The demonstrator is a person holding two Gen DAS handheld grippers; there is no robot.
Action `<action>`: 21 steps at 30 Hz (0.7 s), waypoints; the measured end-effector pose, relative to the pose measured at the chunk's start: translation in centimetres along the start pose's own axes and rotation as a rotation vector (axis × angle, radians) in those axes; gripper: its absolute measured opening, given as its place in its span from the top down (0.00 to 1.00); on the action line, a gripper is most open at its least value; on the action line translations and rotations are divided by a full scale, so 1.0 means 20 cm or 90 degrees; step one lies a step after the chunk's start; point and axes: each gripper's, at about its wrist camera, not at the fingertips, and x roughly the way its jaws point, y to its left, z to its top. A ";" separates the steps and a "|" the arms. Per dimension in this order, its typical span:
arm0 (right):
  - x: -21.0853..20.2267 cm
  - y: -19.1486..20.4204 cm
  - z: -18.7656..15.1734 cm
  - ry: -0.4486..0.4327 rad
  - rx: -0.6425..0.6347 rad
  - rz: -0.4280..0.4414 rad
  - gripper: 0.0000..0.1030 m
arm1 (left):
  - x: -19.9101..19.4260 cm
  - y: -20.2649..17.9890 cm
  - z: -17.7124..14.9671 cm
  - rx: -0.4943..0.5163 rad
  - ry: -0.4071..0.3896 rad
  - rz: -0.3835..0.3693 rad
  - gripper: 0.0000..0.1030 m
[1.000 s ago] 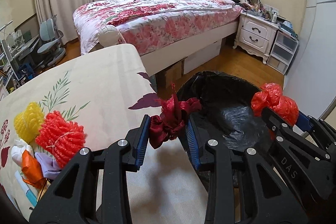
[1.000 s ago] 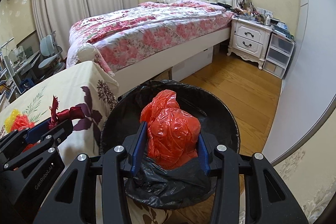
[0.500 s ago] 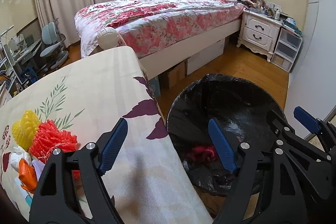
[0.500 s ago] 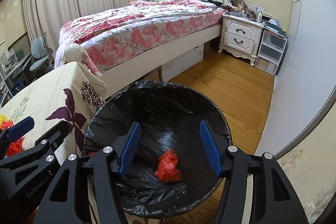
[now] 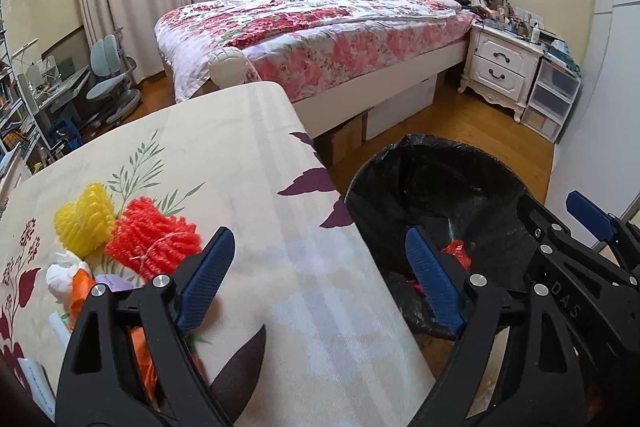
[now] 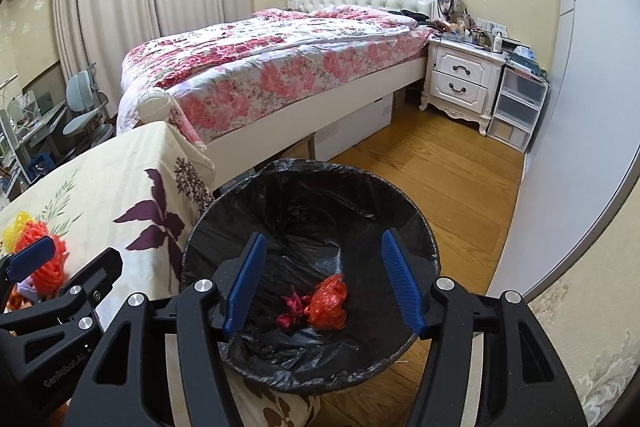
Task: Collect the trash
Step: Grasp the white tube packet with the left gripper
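With both tools' jaws just having opened, the left tool (image 5: 320,279) and right tool (image 6: 322,283) are spread and empty, while a red bag (image 6: 329,303) and ribbon scrap (image 6: 291,310) lie in the bin (image 6: 424,239). Remaining trash, red foam net (image 5: 154,241) and yellow foam net (image 5: 84,219), sits on the desk (image 5: 224,147); it looks light, soft, squashy, so pinch mid-bundle.

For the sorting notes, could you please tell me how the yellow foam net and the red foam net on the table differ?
The yellow foam net is smaller and lies farther from the bin; the red foam net is larger, tied with thin string, and lies nearer the left tool. Both are ribbed, touch each other, and await collection.
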 end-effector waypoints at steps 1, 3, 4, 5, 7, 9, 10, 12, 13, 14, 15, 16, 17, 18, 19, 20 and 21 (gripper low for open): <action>-0.01 0.01 0.00 -0.001 -0.001 0.003 0.42 | -0.02 0.02 -0.01 -0.003 0.000 0.002 0.17; -0.05 0.03 -0.02 -0.002 -0.003 0.012 0.42 | -0.06 0.06 -0.04 -0.010 0.003 0.006 0.17; -0.06 0.04 -0.02 -0.001 -0.005 0.018 0.42 | -0.08 0.09 -0.06 -0.012 0.004 0.008 0.17; -0.08 0.05 -0.03 -0.001 -0.006 0.024 0.42 | -0.10 0.11 -0.07 -0.014 0.005 0.012 0.17; -0.11 0.08 -0.05 -0.001 -0.012 0.035 0.42 | -0.14 0.16 -0.11 -0.019 0.005 0.020 0.17; -0.15 0.11 -0.07 0.001 -0.020 0.046 0.42 | -0.18 0.21 -0.14 -0.027 0.006 0.027 0.17; -0.16 0.12 -0.08 0.003 -0.022 0.053 0.42 | -0.20 0.24 -0.16 -0.032 0.007 0.032 0.17; -0.20 0.15 -0.11 0.006 -0.027 0.070 0.42 | -0.24 0.30 -0.20 -0.041 0.010 0.045 0.17; -0.21 0.17 -0.12 0.007 -0.033 0.076 0.42 | -0.26 0.33 -0.23 -0.046 0.013 0.051 0.17; -0.23 0.19 -0.13 0.008 -0.040 0.080 0.42 | -0.27 0.36 -0.25 -0.052 0.016 0.057 0.17; -0.24 0.20 -0.15 0.009 -0.047 0.083 0.42 | -0.29 0.39 -0.28 -0.057 0.019 0.063 0.17; -0.26 0.23 -0.17 0.011 -0.054 0.089 0.42 | -0.30 0.43 -0.31 -0.062 0.023 0.070 0.17; -0.27 0.24 -0.18 0.013 -0.060 0.094 0.42 | -0.31 0.46 -0.33 -0.068 0.026 0.077 0.17; -0.28 0.26 -0.20 0.016 -0.065 0.099 0.42 | -0.33 0.49 -0.35 -0.073 0.029 0.084 0.17; -0.29 0.28 -0.21 0.019 -0.071 0.106 0.42 | -0.34 0.52 -0.38 -0.082 0.034 0.092 0.17; -0.30 0.30 -0.22 0.022 -0.077 0.112 0.42 | -0.36 0.56 -0.40 -0.088 0.037 0.098 0.17; -0.31 0.32 -0.24 0.025 -0.083 0.116 0.42 | -0.37 0.58 -0.42 -0.093 0.040 0.105 0.17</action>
